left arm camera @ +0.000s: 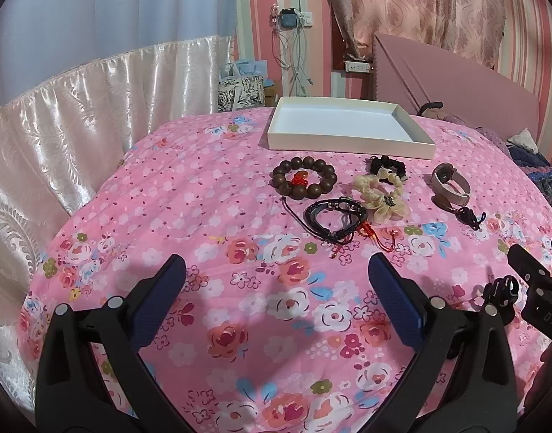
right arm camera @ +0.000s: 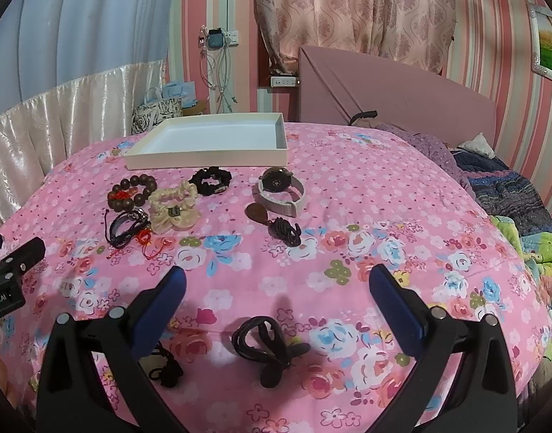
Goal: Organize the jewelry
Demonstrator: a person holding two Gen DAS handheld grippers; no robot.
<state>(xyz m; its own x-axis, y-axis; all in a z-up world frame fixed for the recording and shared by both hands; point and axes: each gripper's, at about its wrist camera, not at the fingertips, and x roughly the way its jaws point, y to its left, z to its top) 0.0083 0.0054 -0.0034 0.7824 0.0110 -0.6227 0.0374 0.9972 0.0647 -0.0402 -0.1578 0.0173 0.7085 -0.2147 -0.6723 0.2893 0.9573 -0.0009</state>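
Both grippers, left (left arm camera: pixel 277 278) and right (right arm camera: pixel 277 290), hover with jaws wide, holding nothing. Ahead lie the bracelets (left arm camera: pixel 304 182), then the tray (left arm camera: pixel 348 144); bare bed (left arm camera: pixel 167 198) lies leftward.

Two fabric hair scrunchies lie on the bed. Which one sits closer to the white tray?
The black scrunchie. It lies just in front of the white tray, while the cream scrunchie sits nearer the camera, beside the dark cord bracelets.

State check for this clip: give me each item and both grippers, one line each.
Left gripper: open, empty.
Right gripper: open, empty.
White tray: empty, on the bed.
Wooden bead bracelet: outside tray.
Cream scrunchie: outside tray.
Black scrunchie: outside tray.
Watch: strap looped, outside tray.
Black cord: coiled, nearest right gripper.
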